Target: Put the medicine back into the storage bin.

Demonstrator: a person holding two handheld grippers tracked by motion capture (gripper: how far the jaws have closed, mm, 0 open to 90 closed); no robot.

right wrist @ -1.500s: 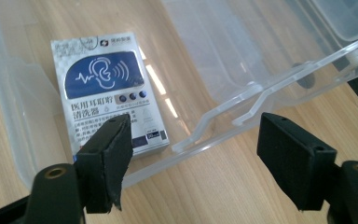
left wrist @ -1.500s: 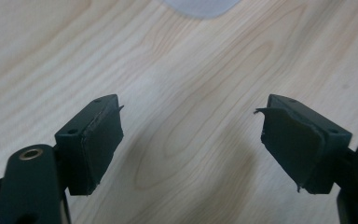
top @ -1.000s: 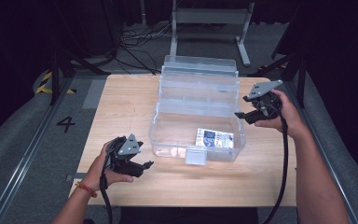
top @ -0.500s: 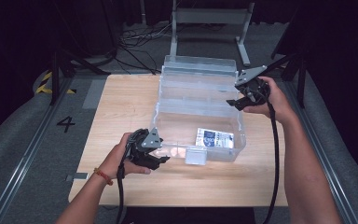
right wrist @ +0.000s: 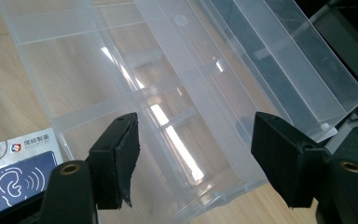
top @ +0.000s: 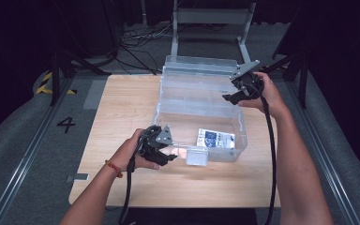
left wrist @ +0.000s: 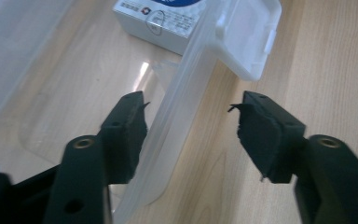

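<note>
- One clear plastic box (top: 201,117) sat open near the table's (top: 122,108) middle, its lid (top: 206,70) tipped back at the far side; you had brought both hands in to it from farther out.
- One left gripper (top: 165,149) reached the near front wall (left wrist: 186,93). Its jaws had just been closing with that wall between them; one pad looked against it, the other stood clear, so no pinch yet.
- One right gripper (top: 236,93) hovered at the far right rim, jaws spread, nothing between them.
- One small white-and-blue carton (top: 215,138) lay inside, front right.
- One latch tab (top: 197,156) hung on the front wall. You looked set to steady the box.
</note>
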